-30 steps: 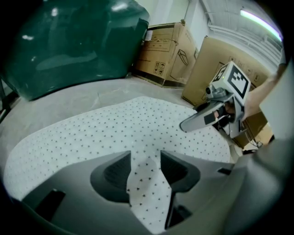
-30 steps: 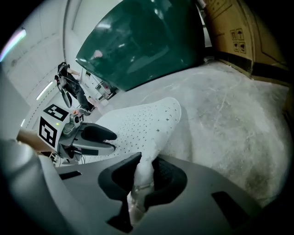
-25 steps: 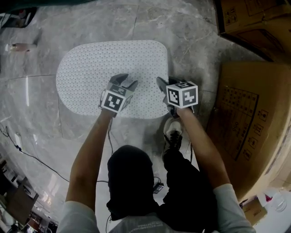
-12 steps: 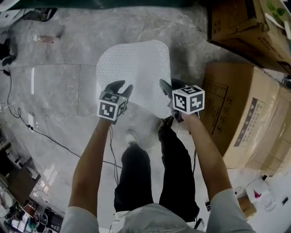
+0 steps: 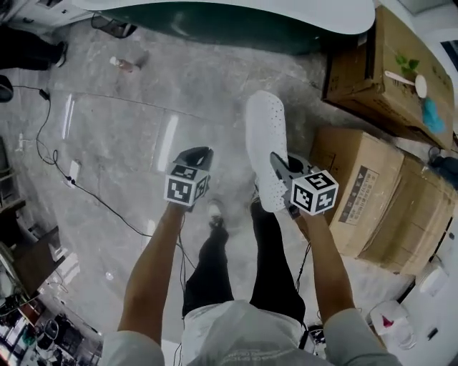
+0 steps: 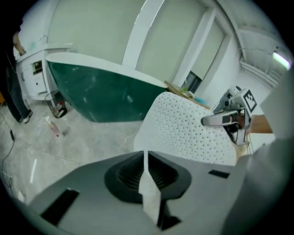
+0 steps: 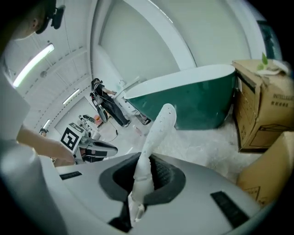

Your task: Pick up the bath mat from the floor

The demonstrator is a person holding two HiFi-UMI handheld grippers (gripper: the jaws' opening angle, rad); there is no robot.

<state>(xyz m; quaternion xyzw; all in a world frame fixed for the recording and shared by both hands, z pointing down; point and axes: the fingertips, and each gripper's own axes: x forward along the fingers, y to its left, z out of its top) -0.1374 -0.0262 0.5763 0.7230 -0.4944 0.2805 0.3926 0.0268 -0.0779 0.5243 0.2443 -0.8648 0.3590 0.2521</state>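
Observation:
The white perforated bath mat (image 5: 265, 139) hangs off the floor, seen edge-on in the head view. My right gripper (image 5: 279, 164) is shut on its lower edge. In the right gripper view the mat (image 7: 156, 131) rises out of the pinched jaws. My left gripper (image 5: 198, 153) is apart from the mat, to its left. Its jaws have just been closing and now stand together with only a thin slit, nothing between them. From the left gripper view the mat (image 6: 183, 133) shows broadside with the right gripper (image 6: 206, 121) clamped on it.
A green bathtub with a white rim (image 5: 236, 21) stands ahead. Cardboard boxes (image 5: 372, 207) are stacked at the right. A cable (image 5: 93, 193) and a small bottle (image 5: 123, 64) lie on the marble floor. The person's legs and shoes (image 5: 215, 212) are below the grippers.
Both grippers have risen. The mat has come off the floor and now hangs from the right gripper. The left jaws, open over the mat a second ago, have closed empty.

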